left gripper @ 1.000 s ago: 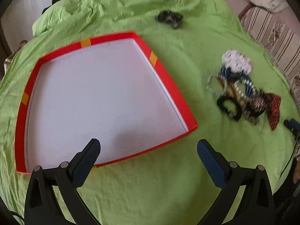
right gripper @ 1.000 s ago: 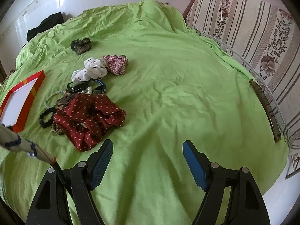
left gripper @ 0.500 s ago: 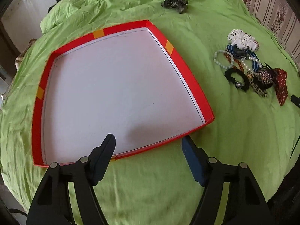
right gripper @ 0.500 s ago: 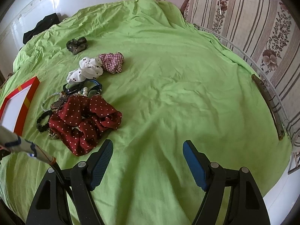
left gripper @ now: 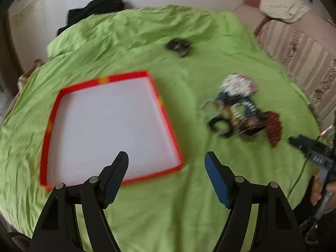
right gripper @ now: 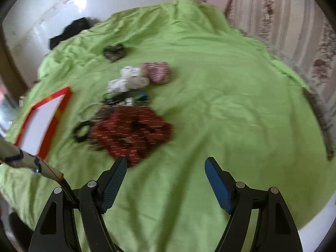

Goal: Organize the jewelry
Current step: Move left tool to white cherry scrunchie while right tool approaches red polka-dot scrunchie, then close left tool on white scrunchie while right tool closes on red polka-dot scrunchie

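Note:
A red-rimmed tray (left gripper: 163,113) with a bare white floor lies on the green cloth, left of centre; it also shows in the right wrist view (right gripper: 52,124). A heap of jewelry and hair ties (left gripper: 237,113) lies right of it: beads, a black ring (right gripper: 82,132), a white scrunchie (right gripper: 128,79), a checked scrunchie (right gripper: 158,72), and a red dotted scrunchie (right gripper: 132,132). My left gripper (left gripper: 167,161) is open and empty over the tray's near edge. My right gripper (right gripper: 166,168) is open and empty, just short of the red scrunchie.
A dark scrunchie (left gripper: 178,45) lies apart at the back. A black cloth (left gripper: 94,10) sits at the far edge by the white wall. A striped sofa (left gripper: 304,48) runs along the right. The right gripper shows at the left view's right edge (left gripper: 310,149).
The left view has pulled back and swung right, so the tray looks smaller and farther left. The right gripper has moved toward the heap. Both views are blurred by motion.

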`<state>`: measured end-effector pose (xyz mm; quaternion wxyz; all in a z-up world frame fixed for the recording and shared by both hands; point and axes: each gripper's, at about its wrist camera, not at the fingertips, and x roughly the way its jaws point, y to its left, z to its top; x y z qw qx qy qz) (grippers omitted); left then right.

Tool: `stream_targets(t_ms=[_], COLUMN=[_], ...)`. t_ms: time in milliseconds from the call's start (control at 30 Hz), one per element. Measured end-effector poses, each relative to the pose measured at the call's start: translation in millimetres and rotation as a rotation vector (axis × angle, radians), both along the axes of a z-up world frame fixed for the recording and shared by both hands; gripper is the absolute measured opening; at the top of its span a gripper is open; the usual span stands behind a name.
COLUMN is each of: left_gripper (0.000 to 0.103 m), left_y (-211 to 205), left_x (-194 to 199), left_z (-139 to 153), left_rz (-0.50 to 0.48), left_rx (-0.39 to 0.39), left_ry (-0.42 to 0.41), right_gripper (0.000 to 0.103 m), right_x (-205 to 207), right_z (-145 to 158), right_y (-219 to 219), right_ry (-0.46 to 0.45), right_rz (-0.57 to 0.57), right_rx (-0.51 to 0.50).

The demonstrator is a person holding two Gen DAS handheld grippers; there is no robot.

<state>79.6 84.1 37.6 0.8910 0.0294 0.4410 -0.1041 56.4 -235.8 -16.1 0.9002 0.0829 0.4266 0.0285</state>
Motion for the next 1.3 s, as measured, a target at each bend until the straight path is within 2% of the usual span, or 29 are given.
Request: stream_targets(t_ms=[200, 400, 533, 667, 833, 933, 1100, 1167, 1200, 1233, 1267, 1300], left_gripper=[0.075, 0.075, 0.075, 0.075, 0.075, 0.075, 0.075, 0.073, 0.058, 0.032, 0.022, 0.014], left_y=[-56.7, -99.4, -126.3, -150.1, -173.6, -187.2, -202.6, -206.7, -208.7, -211.5, -212.0, -212.1], left_x=[39.2, 96.2, 127.9, 158.8, 189.1, 205.1, 220.4, 221.8, 221.3, 220.5, 219.5, 217.7], left_z=[8.1, -2.6, -15.2, -29.7, -49.5, -59.1, -72.7, -77.6, -79.4, -81.7, -83.4, -83.4], left_rz=[-0.078, -0.113, -0.124, -0.144, -0.161, -0.171, -0.179, -0.187, -0.198, -0.210, -0.216, -0.220], left_rx=[-0.015, -0.096, -0.096, -0.135, -0.183, -0.212, -0.196, -0.191, -0.190, -0.179, -0.174, -0.177], left_ry=[-0.026, 0.046, 0.068, 0.111, 0.171, 0.193, 0.211, 0.218, 0.218, 0.228, 0.238, 0.242], right_gripper=[0.077, 0.077, 0.077, 0.077, 0.069, 0.067, 0.067, 0.061, 0.057, 0.042, 0.026, 0.021], right_x=[6.8, 18.0, 24.1, 31.5, 40.4, 43.1, 47.2, 47.6, 47.2, 46.2, 45.9, 45.0], right_z=[2.6, -4.1, -8.7, -16.3, -25.9, -29.7, -32.7, -32.9, -32.9, -33.3, -33.6, -33.6], right_y=[1.2, -6.3, -5.8, -4.5, -4.3, -6.3, -5.1, -2.4, 0.0, 2.7, 5.7, 8.2], right_ry=[-0.045, -0.056, -0.061, -0.051, -0.043, -0.040, -0.045, -0.053, -0.056, -0.059, -0.058, -0.061], right_rz=[0.040, 0.113, 0.128, 0.158, 0.188, 0.197, 0.225, 0.232, 0.236, 0.242, 0.248, 0.250], right_rx=[0.076, 0.196, 0.191, 0.208, 0.229, 0.248, 0.278, 0.268, 0.252, 0.235, 0.215, 0.197])
